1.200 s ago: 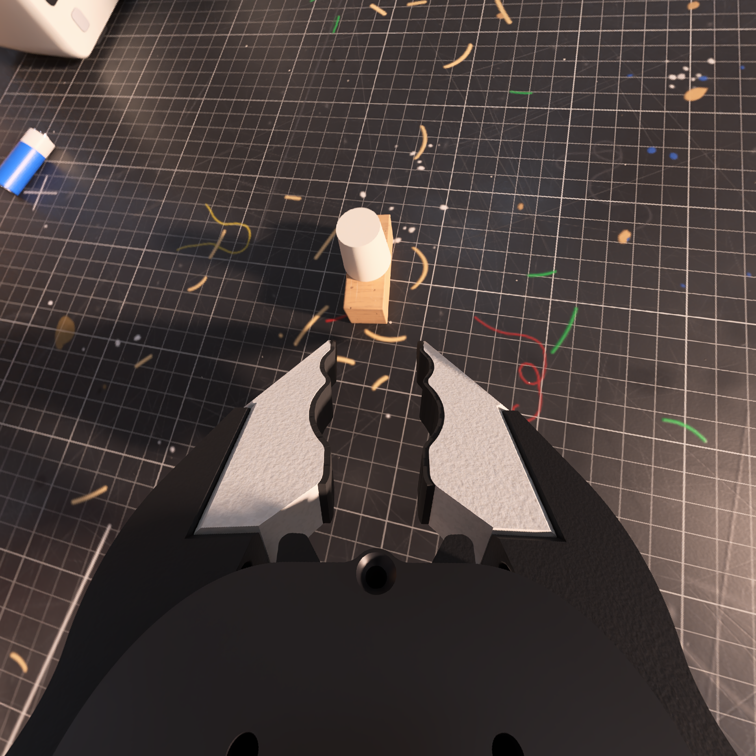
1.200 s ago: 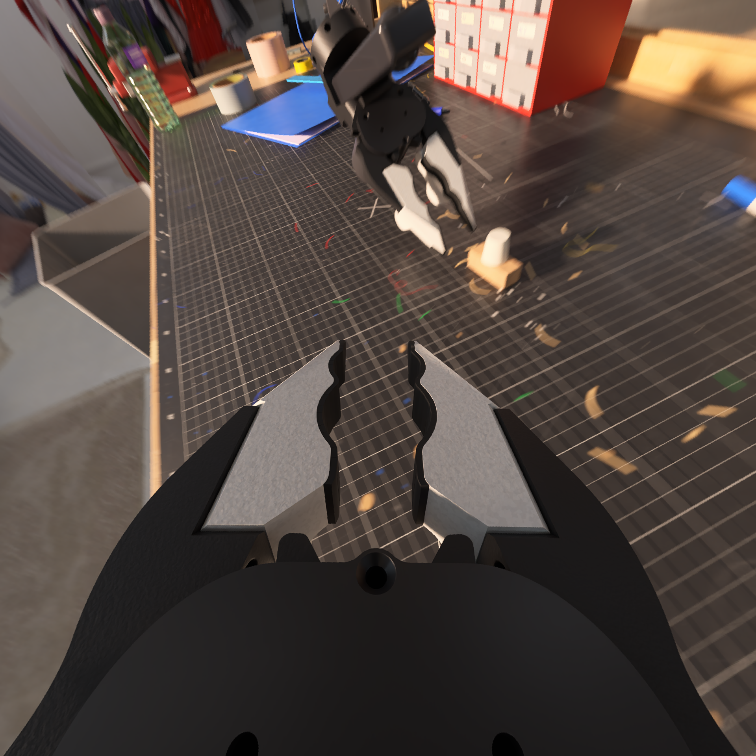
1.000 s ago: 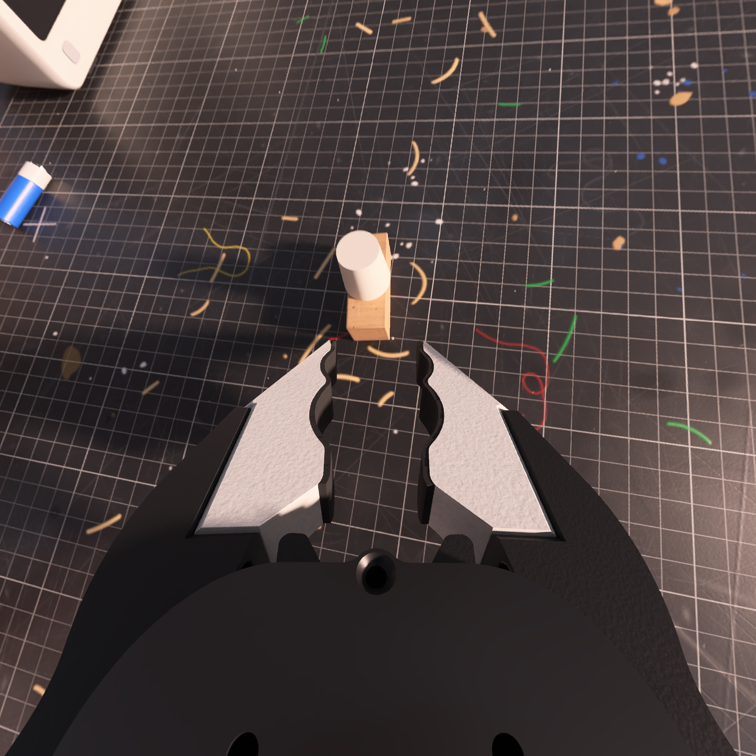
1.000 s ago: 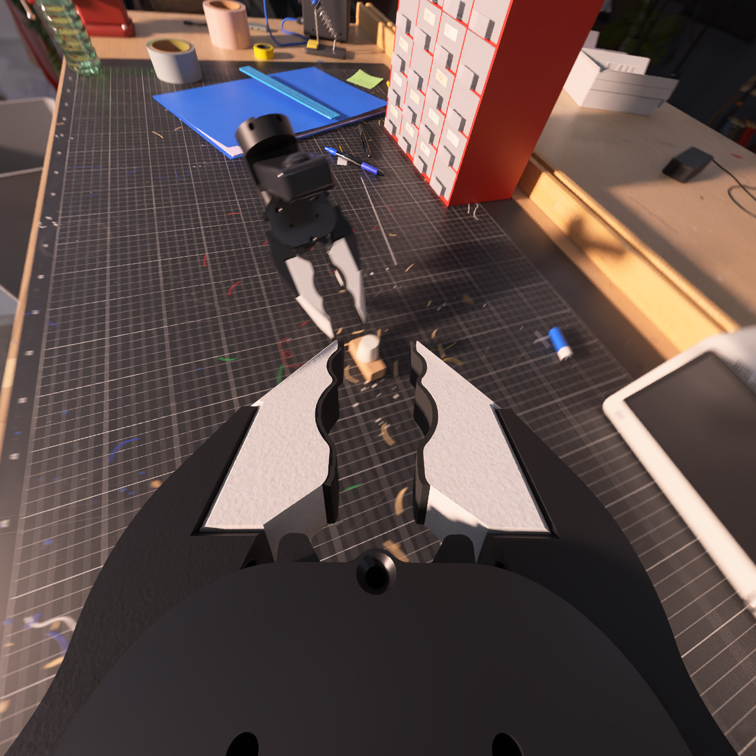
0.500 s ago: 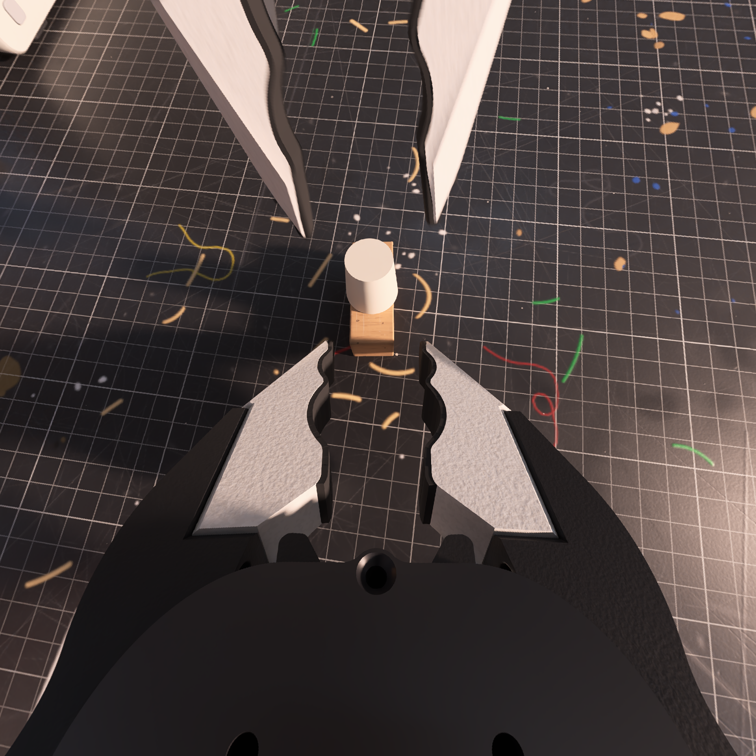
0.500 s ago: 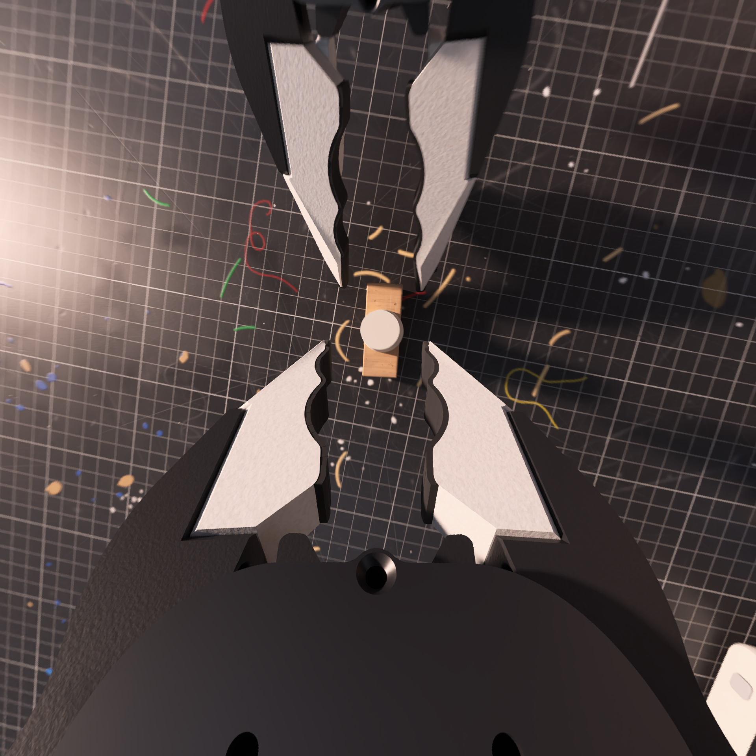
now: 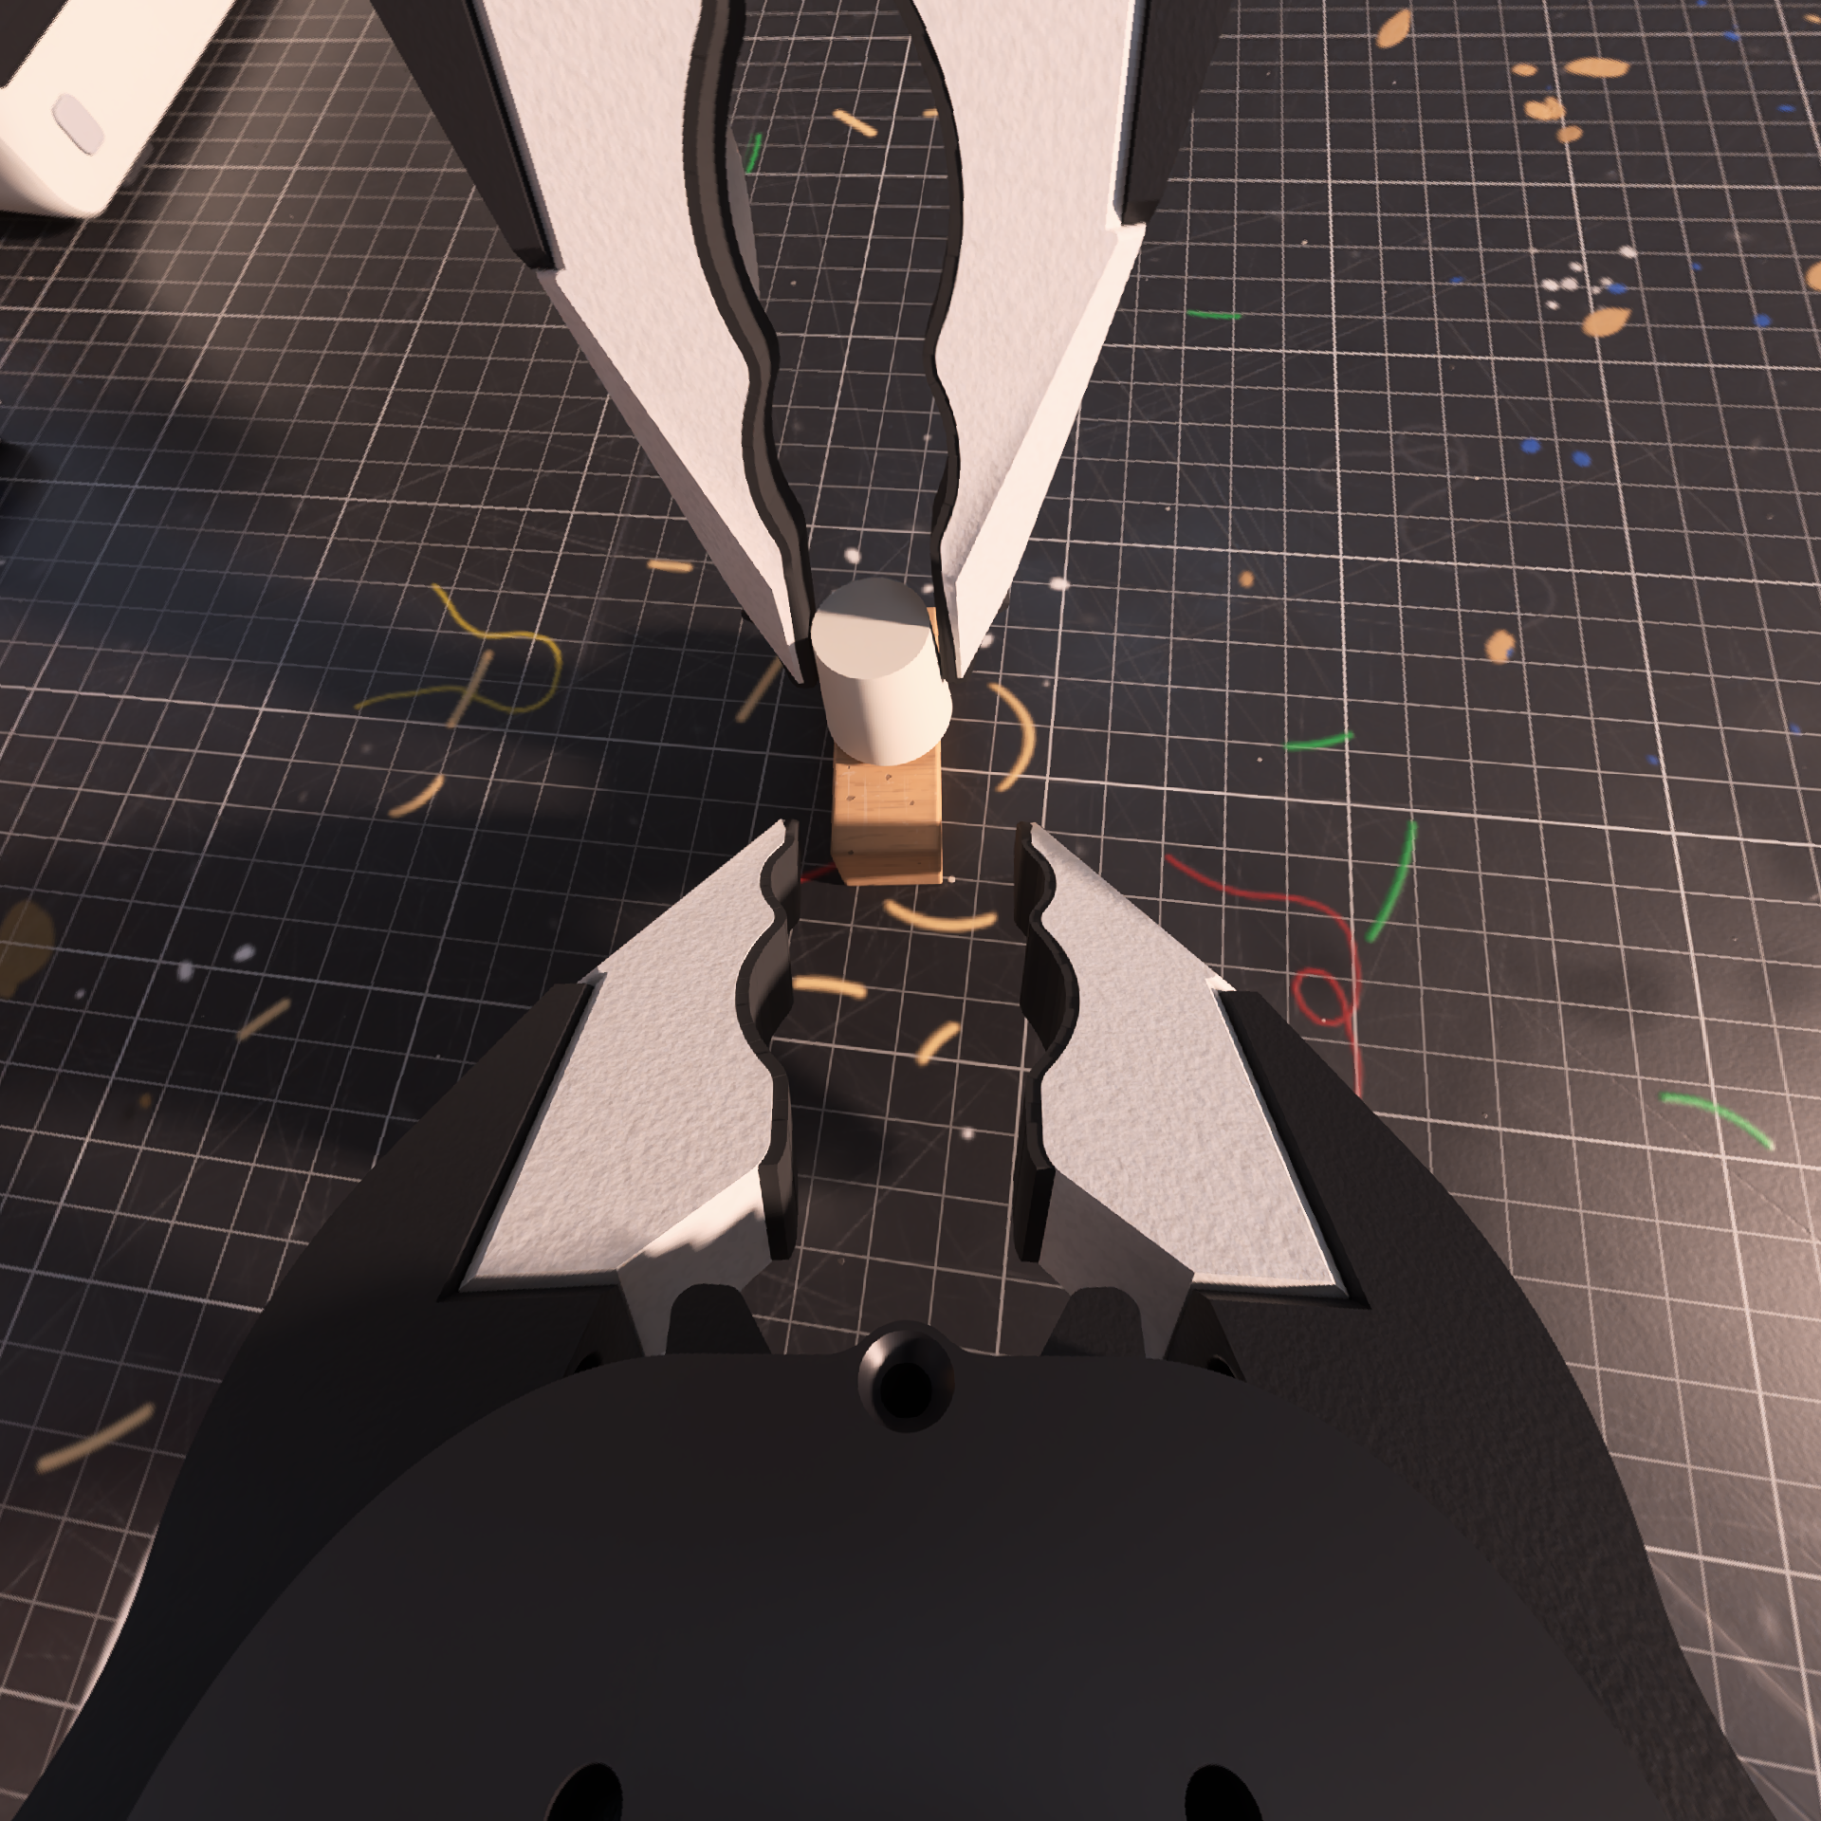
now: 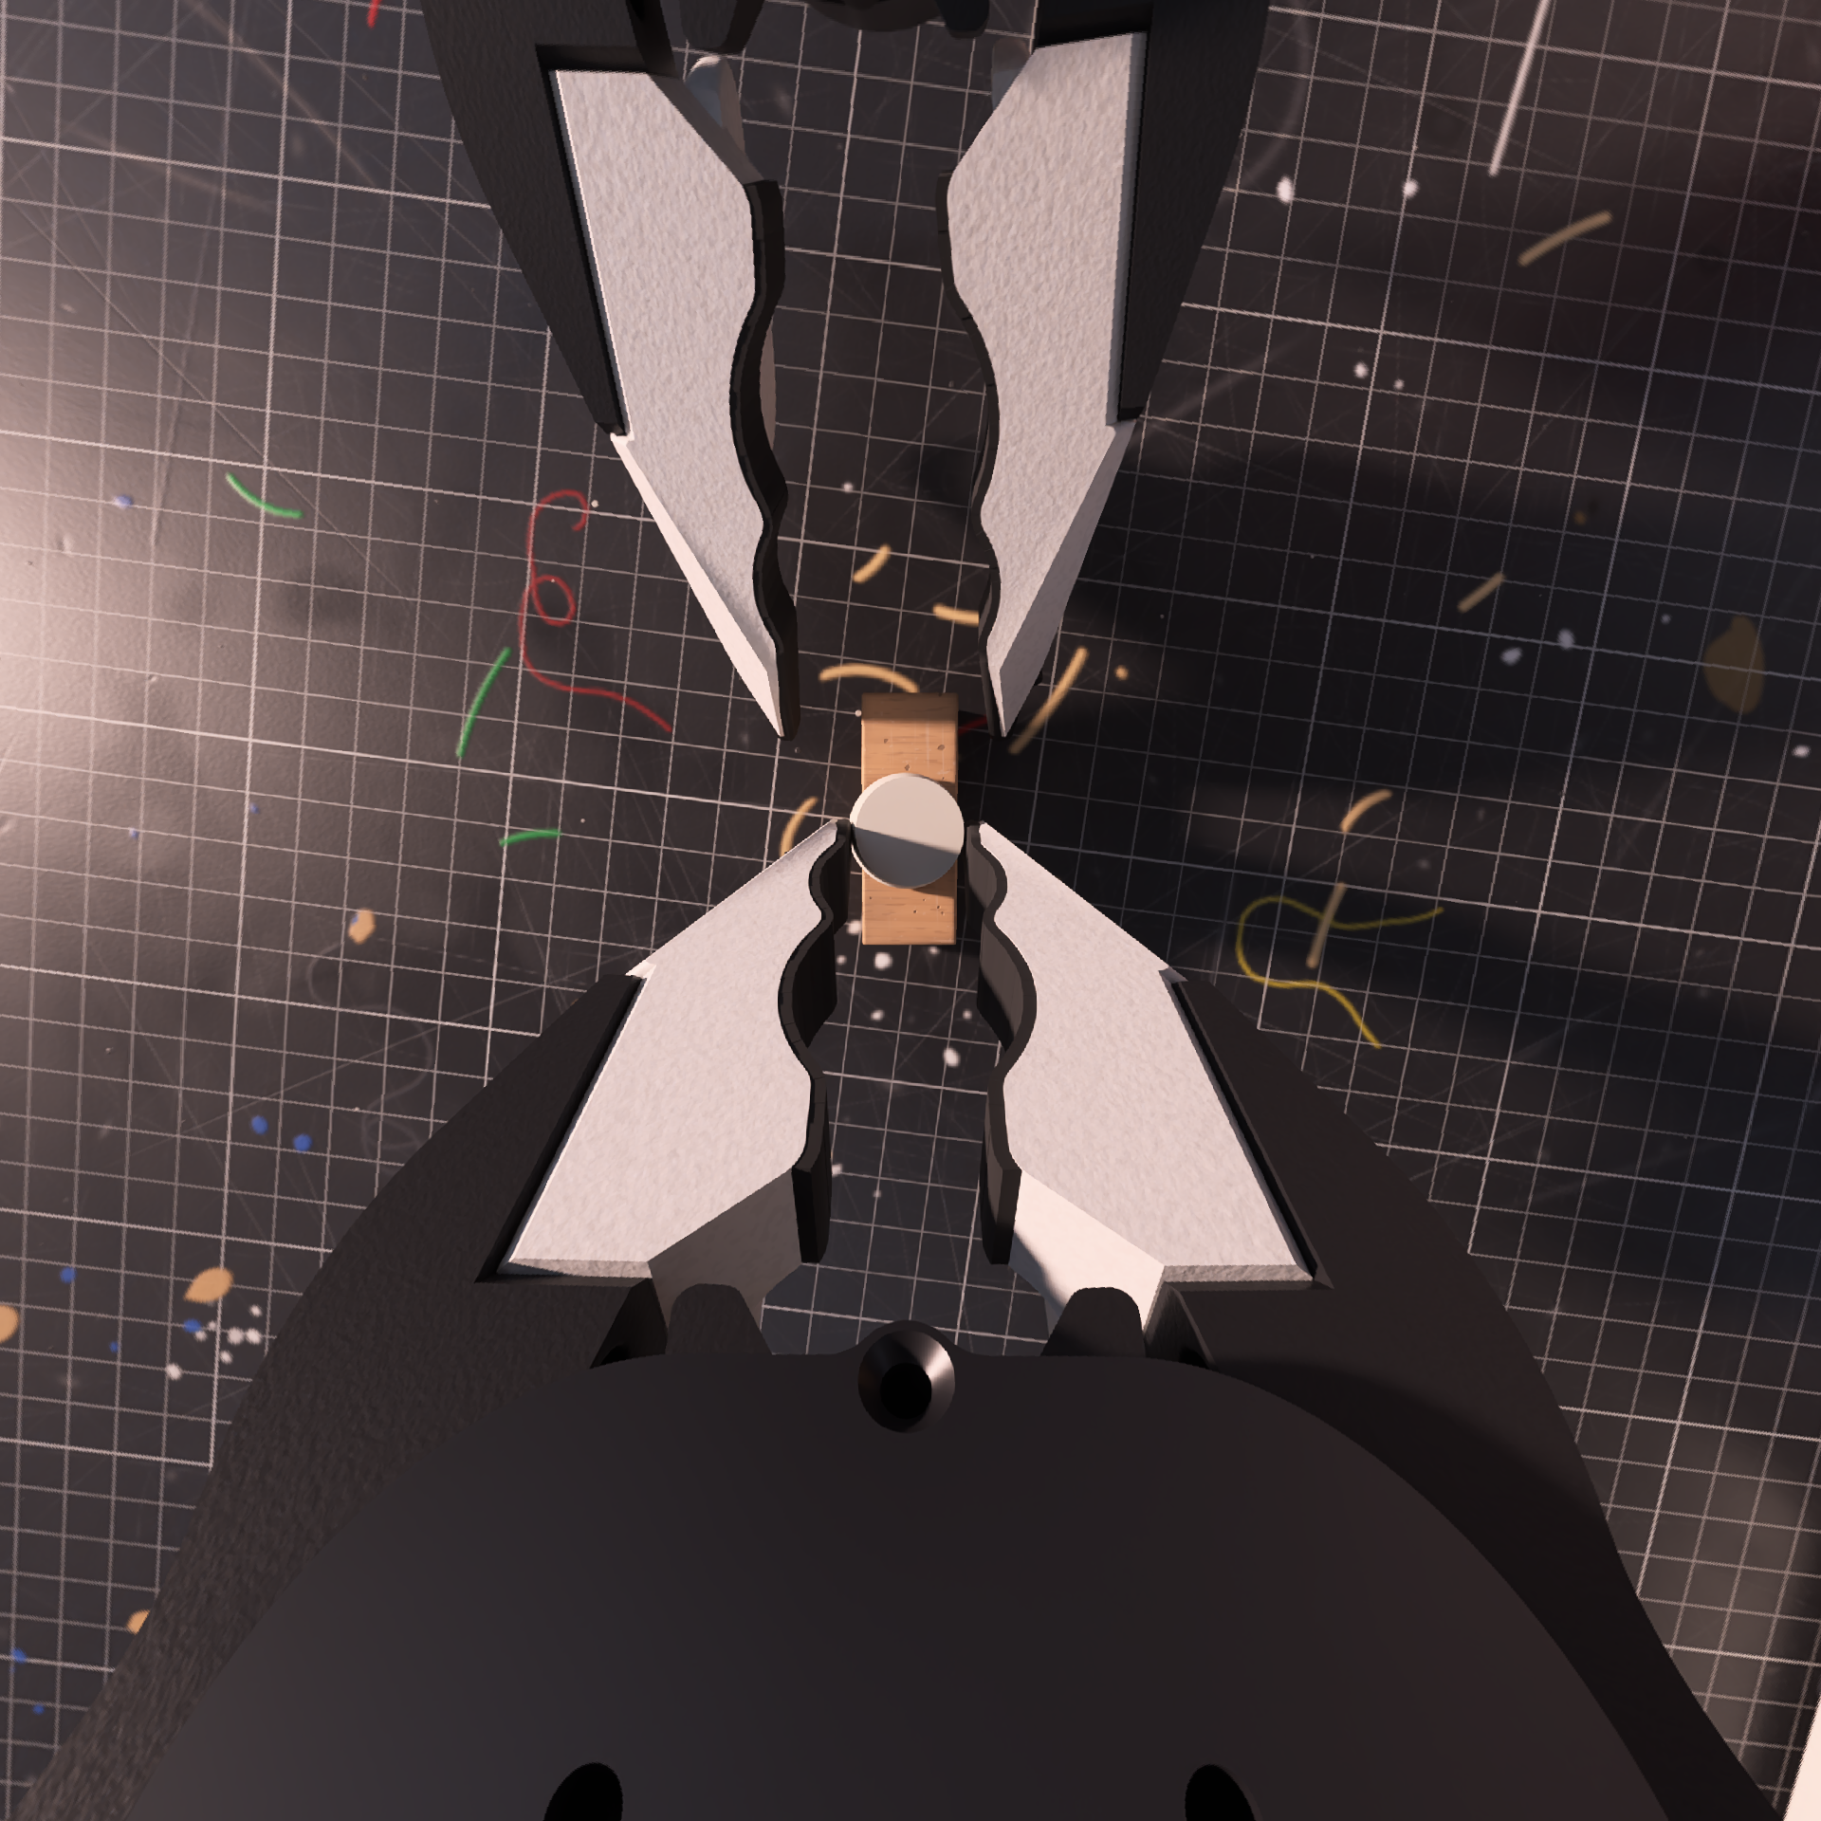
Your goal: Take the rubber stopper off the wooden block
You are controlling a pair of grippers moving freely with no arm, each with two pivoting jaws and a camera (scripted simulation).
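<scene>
Compared with half a second ago, the right tool (image 8: 907, 833) has descended so that its fingertips now bracket the white rubber stopper (image 8: 907, 830); before, they hung above and short of it. The left tool (image 7: 905, 838) has changed little, its tips just short of the near end of the wooden block (image 7: 885, 823). The approach thus appears complete and the grasp is next.

The stopper stands upright on the middle of the block, which lies flat on the dark gridded worktop (image 7: 1478, 493) among scattered shavings and thread scraps. It is not yet lifted.

Right tool: jaws narrowly parted, one fingertip close on either side of the stopper; whether the pads already touch it cannot be told, and no grip is evident. Left tool: jaws moderately parted, wider than the block, holding nothing and touching nothing. It seems placed to steady the block during the pull.
</scene>
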